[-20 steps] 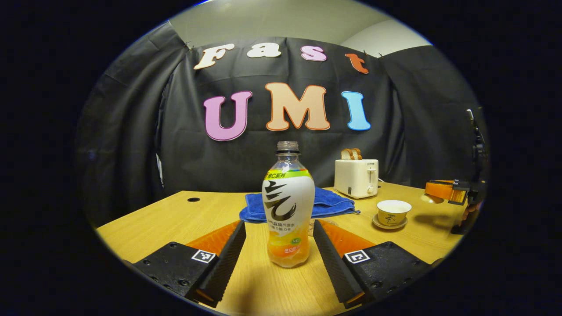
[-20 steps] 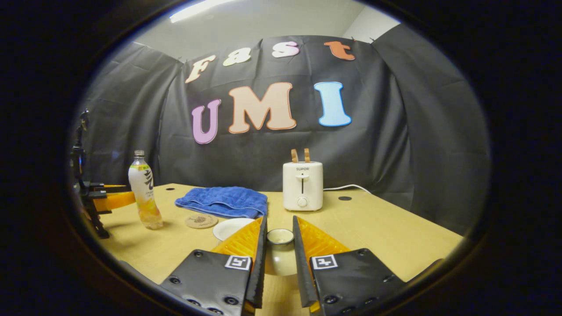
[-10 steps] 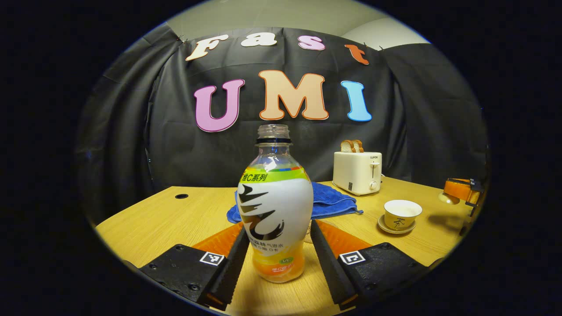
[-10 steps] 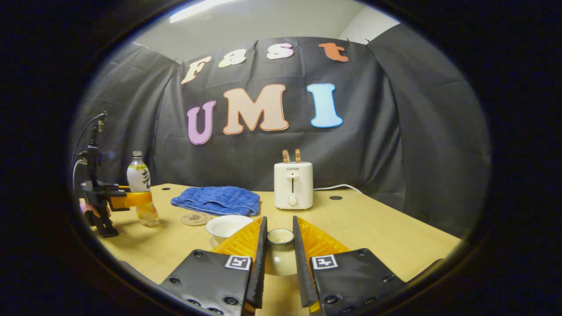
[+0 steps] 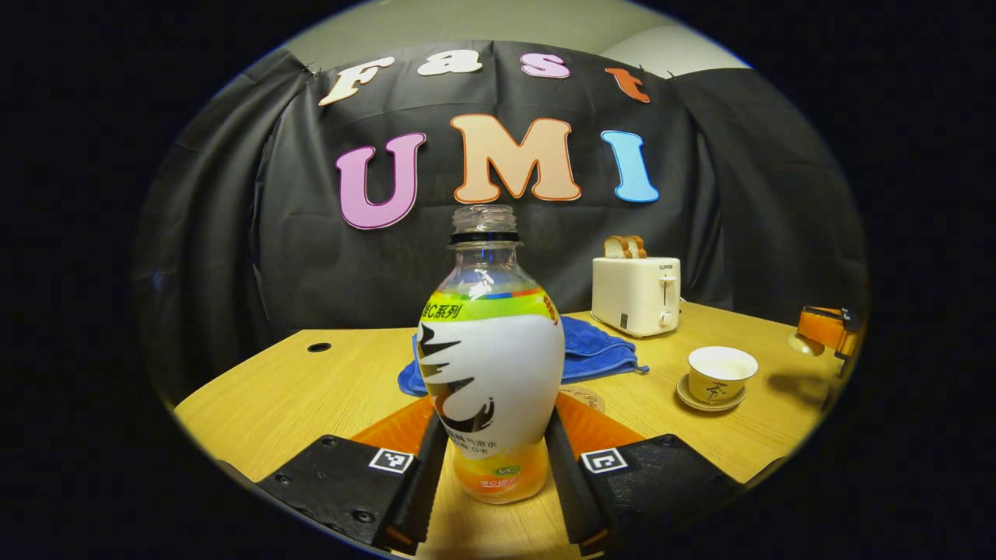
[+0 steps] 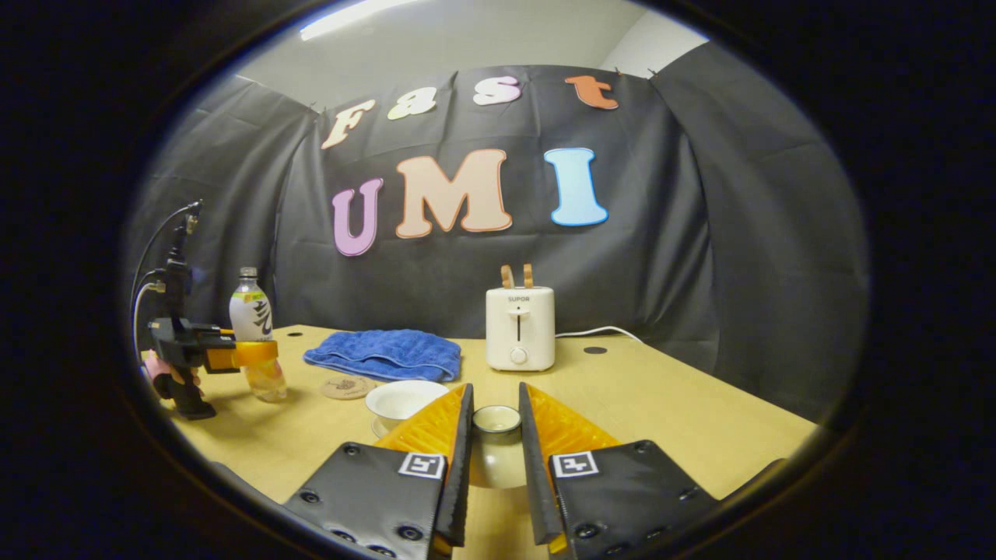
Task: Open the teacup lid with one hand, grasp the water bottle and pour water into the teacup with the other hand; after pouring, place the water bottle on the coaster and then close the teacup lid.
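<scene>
Pale wood-grain table (image 6: pixel 685 404), black cloth wall behind, grey ceiling above.

Water bottle (image 5: pixel 490 373): upright, uncapped, on the table at 6 o'clock in the left gripper view; left tool (image 5: pixel 490 474) closed against both its sides.

Teacup lid (image 6: pixel 496 447): clamped in the right tool (image 6: pixel 495 498).

Teacup (image 5: pixel 720 374): open, on a saucer, at 3 o'clock.

Coaster (image 6: pixel 346 386): beside the blue towel (image 6: pixel 385 354).

Toaster (image 6: pixel 519 328): lettering too small to tell.

Bare table lies at 4 o'clock before the right tool.
</scene>
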A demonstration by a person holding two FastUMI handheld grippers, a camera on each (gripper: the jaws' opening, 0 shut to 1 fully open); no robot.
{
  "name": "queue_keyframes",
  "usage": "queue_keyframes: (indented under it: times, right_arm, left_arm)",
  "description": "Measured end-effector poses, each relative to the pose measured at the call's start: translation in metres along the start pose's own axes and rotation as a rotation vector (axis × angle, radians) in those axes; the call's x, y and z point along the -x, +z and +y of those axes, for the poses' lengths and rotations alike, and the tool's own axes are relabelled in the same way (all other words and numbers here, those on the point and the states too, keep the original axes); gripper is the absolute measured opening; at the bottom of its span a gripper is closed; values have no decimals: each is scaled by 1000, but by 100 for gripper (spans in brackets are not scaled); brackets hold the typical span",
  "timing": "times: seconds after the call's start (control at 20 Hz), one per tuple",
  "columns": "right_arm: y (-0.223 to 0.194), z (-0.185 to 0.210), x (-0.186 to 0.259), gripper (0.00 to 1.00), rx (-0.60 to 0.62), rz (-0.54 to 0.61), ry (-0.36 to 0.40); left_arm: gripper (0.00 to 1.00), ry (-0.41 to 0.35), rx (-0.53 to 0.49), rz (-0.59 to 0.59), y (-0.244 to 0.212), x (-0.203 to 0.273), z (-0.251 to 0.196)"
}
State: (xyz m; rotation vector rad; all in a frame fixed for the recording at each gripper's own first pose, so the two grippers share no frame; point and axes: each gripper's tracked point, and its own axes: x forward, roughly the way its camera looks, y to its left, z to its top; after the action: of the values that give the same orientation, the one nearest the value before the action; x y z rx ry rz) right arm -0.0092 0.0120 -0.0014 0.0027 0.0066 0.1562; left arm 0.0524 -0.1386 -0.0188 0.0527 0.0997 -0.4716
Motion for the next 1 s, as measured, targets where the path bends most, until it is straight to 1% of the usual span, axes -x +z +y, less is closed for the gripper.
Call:
queue_keyframes:
  times: [0.1,0.15,0.25,0.55,0.75,0.9,1.0]
  right_arm:
    - [1,-4,-1,36,0,0,-14]
    - [1,-5,0,35,0,0,-23]
    - [1,-7,-1,36,1,0,-37]
    - [1,-16,-1,35,1,-1,-72]
    - [1,-27,-1,36,2,-3,-100]
    - [1,-35,-1,35,2,-4,-124]
    - [1,-39,0,35,2,-3,-138]
  left_arm:
    - [59,4,-32,3,1,0,-4]
    - [58,6,-62,4,0,0,-5]
    - [58,10,-138,14,0,-1,-11]
    - [59,27,-412,18,16,-11,-28]
    - [58,52,-642,28,25,-21,-31]
    - [58,44,-780,40,24,-24,-36]
    - [58,39,-854,46,25,-26,-39]
